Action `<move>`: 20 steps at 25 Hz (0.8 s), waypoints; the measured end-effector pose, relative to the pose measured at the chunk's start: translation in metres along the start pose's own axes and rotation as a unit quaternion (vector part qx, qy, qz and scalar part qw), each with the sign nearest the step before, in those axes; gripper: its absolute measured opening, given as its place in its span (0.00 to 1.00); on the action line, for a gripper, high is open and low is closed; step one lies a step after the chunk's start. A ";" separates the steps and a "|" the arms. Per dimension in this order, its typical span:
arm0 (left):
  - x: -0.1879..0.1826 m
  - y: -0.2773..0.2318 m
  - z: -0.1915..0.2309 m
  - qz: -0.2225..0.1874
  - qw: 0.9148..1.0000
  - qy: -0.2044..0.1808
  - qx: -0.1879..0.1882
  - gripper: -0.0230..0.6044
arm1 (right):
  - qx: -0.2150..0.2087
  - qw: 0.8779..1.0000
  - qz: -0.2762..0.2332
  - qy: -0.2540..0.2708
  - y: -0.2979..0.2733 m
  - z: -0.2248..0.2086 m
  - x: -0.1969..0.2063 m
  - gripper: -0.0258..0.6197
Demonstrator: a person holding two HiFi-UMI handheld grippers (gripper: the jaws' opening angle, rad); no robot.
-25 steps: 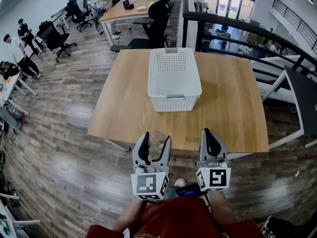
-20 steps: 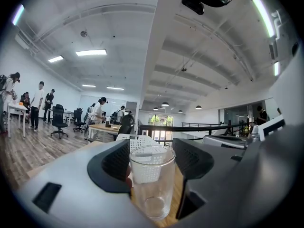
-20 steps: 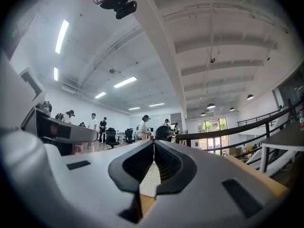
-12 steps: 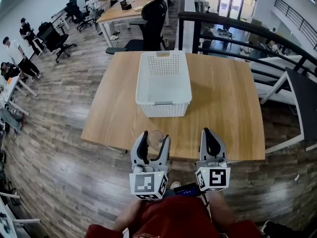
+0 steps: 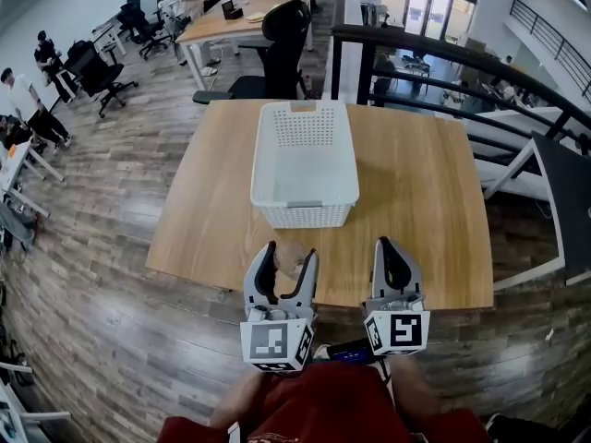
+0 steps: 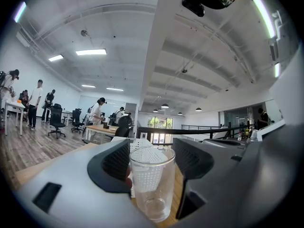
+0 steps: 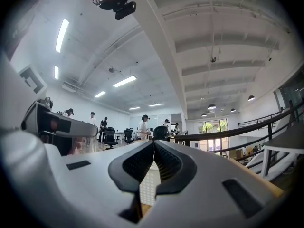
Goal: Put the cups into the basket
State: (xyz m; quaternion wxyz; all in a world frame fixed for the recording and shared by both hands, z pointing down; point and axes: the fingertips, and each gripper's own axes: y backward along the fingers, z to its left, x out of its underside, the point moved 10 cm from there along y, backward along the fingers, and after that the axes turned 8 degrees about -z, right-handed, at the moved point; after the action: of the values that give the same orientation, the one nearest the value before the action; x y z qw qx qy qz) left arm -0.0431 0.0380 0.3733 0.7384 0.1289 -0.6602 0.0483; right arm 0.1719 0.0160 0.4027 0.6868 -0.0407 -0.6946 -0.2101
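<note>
A clear glass cup [image 5: 292, 257] stands upright between the jaws of my left gripper [image 5: 289, 258], which is shut on it at the near edge of the wooden table [image 5: 420, 210]. In the left gripper view the cup [image 6: 151, 186] fills the gap between the black pads [image 6: 116, 163]. Farther back, in the middle of the table, sits the white perforated basket [image 5: 305, 216] with nothing in it. My right gripper [image 5: 387, 247] is level beside the left one, shut with nothing held. Its pads [image 7: 164, 163] meet at the tips, and the basket [image 7: 149, 184] shows through the gap below them.
A black office chair [image 5: 277, 49] stands behind the table's far edge. A dark railing [image 5: 434, 63] runs along the right. Wooden floor [image 5: 92, 210] spreads to the left, with people and desks [image 5: 231, 12] at the far left and back.
Both grippers have moved level, the cup still in the left one. In the head view the table and basket have shifted left and slightly down.
</note>
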 end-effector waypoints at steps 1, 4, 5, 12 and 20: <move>0.001 -0.003 0.002 -0.001 1.000 0.002 0.002 0.50 | 0.001 1.000 0.000 0.001 -0.004 0.000 0.001 0.06; 0.001 -0.014 0.010 -0.004 1.000 0.005 0.005 0.50 | -0.002 1.000 0.000 0.005 -0.018 0.002 0.003 0.06; 0.001 -0.018 0.012 -0.005 1.000 0.005 0.005 0.50 | -0.004 1.000 -0.001 0.006 -0.024 0.002 0.003 0.06; -0.005 -0.045 0.038 -0.006 1.000 0.005 0.000 0.50 | -0.004 1.000 -0.002 0.003 -0.066 0.009 0.005 0.06; -0.011 -0.080 0.069 -0.010 1.000 0.007 0.015 0.50 | 0.006 1.000 -0.006 0.009 -0.111 0.017 0.009 0.06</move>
State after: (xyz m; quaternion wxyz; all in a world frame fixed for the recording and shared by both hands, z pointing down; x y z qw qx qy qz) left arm -0.0914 -0.0556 0.3590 0.7413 0.1462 -0.6531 0.0518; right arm 0.1174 -0.0809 0.3855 0.6922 -0.0306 -0.6898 -0.2100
